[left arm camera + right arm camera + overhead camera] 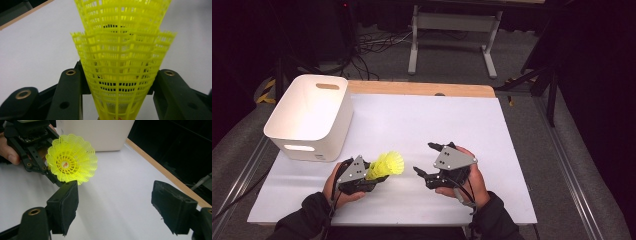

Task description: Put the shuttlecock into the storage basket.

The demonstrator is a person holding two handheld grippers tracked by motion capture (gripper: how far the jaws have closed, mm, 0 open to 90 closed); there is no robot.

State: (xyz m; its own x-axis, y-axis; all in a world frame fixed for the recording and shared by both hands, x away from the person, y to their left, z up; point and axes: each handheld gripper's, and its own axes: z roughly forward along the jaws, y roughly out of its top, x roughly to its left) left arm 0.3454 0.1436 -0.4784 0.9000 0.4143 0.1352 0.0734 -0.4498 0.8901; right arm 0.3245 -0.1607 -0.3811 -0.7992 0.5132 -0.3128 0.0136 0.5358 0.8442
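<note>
A yellow plastic shuttlecock [387,165] is held low over the white table by my left gripper [377,176], which is shut on its narrow end. Its mesh skirt points right, towards the other hand. In the left gripper view the skirt [120,62] rises between the two black jaws, and a second skirt looks nested inside the first. My right gripper [424,158] hovers a short way to the right, open and empty, facing the shuttlecock. In the right gripper view the round open skirt [71,157] sits beyond my wide-spread pads [63,205].
A white plastic bin [309,112] with handle slots stands at the table's back left, close behind the left hand. A white sheet [427,120] covers the table, with a wooden strip [422,89] along the far edge. Cables and a metal frame lie on the floor beyond.
</note>
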